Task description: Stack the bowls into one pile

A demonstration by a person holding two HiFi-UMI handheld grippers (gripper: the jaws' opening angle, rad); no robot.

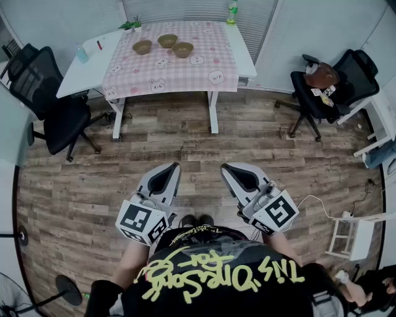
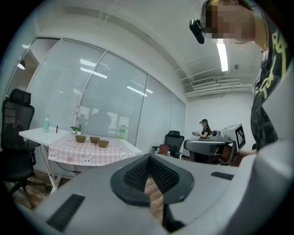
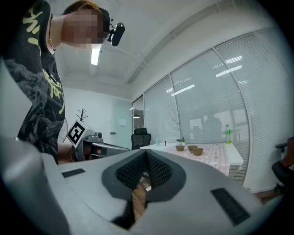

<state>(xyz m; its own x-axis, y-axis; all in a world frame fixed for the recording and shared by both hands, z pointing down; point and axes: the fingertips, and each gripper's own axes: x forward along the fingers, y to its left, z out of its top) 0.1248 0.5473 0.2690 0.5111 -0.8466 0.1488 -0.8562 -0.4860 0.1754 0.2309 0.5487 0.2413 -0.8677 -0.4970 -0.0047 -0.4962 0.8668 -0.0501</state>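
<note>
Left gripper (image 1: 171,167) closed, checked table (image 1: 185,77), plank floor (image 1: 185,148)

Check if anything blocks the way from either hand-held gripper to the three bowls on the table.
Nothing visible does. Only bare wood floor lies between the left hand-held gripper, the right hand-held gripper and the table; the chairs stand off to the sides. The bowls sit unstacked on the cloth.

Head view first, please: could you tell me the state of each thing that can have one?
left gripper: shut, empty.
right gripper: shut, empty.
left bowl: upright, unstacked.
middle bowl: upright, unstacked.
right bowl: upright, unstacked.
green bottle: standing upright.
</note>
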